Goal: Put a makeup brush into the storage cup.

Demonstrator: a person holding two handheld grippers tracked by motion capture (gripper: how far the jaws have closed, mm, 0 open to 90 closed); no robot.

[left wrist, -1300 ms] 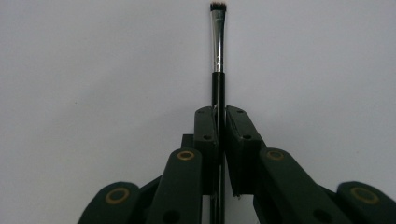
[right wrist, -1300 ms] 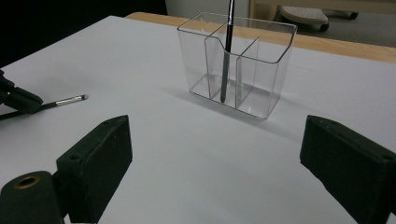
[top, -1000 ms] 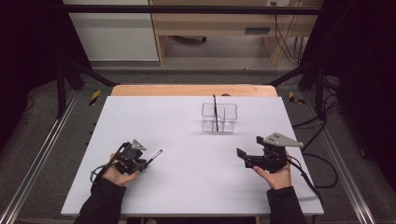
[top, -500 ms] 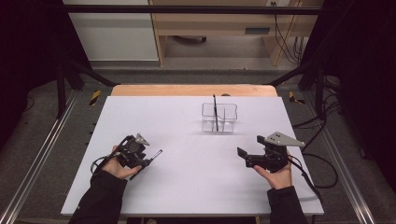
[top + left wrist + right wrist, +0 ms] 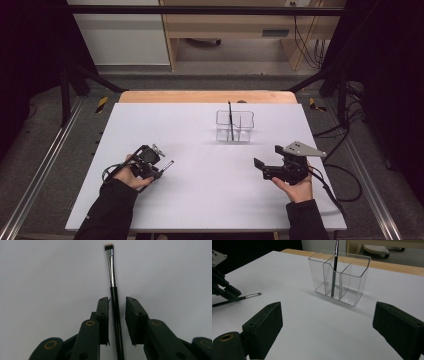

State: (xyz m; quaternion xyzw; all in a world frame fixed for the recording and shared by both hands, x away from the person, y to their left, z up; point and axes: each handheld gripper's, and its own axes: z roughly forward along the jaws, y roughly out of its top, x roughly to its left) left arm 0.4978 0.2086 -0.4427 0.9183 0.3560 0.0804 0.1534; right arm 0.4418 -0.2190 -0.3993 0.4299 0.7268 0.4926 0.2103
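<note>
Brush-sorting work is sitting at the pick-up step, going by how things lie. Starting with the biggest thing, the white worktop (image 5: 210, 200) is taking up the middle of the high view, bare apart from a few items. Right of centre in that view, towards the upper half, a clear organiser (image 5: 234, 126) is standing upright, and one dark brush (image 5: 230, 120) is already leaning in its middle compartment (the right gripper view is giving the plainest look at the dividers). At lower right, the right gripper (image 5: 260, 164) is hovering over the sheet with its jaws spread wide and nothing between them. At lower left, the left gripper (image 5: 162, 167) is lying low over the worktop, straddling a thin makeup brush (image 5: 113, 293) whose black handle is running between the jaws and whose bristle tip is pointing towards the top of the left gripper view. Those jaws have just been closing, yet a gap is showing between the handle and the right-hand pad, so I am judging the hold as not yet clamped. Next, the jaws are needing to finish pinching the handle squarely, then lift it and carry it up-right towards the organiser, tipping it upright over a free compartment.
</note>
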